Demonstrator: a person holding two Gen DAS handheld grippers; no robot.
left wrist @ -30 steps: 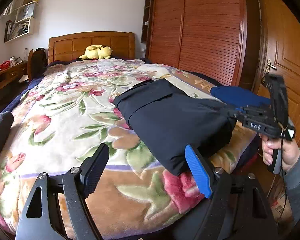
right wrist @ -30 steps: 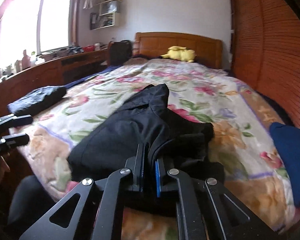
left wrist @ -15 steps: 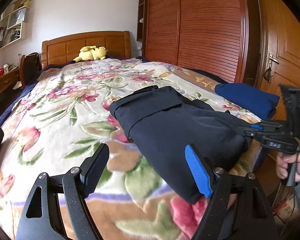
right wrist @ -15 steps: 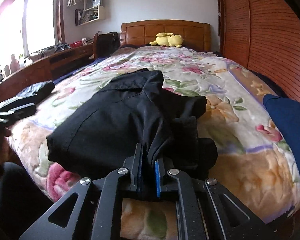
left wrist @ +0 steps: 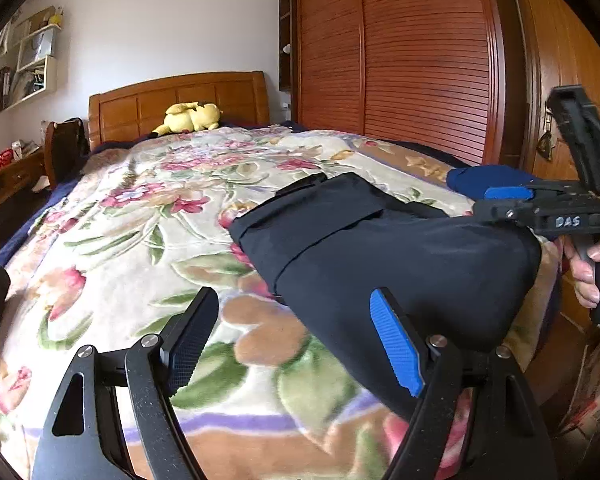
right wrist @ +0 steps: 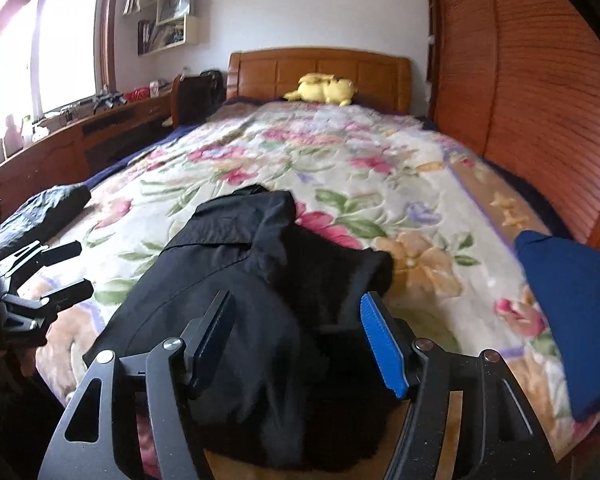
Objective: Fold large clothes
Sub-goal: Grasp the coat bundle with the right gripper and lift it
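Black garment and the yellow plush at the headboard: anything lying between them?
Nothing: only bare floral blanket runs from the black garment up to the yellow plush. Both wrist views show it, the right one most directly.

Bed cover: we see a cream floral quilted bedspread (right wrist: 340, 168) filling the middle of both views.
Headboard: a panelled orange-brown wooden headboard (right wrist: 320, 66) at upper centre.
Toy: a yellow plush toy (right wrist: 324, 89) lying just below it.
Wardrobe: we note reddish slatted wooden wardrobe doors (left wrist: 420, 60) along the right side.
Shelf: a white wall shelf (right wrist: 172, 16) at upper left.
Window: a bright window (right wrist: 64, 40) at far left.
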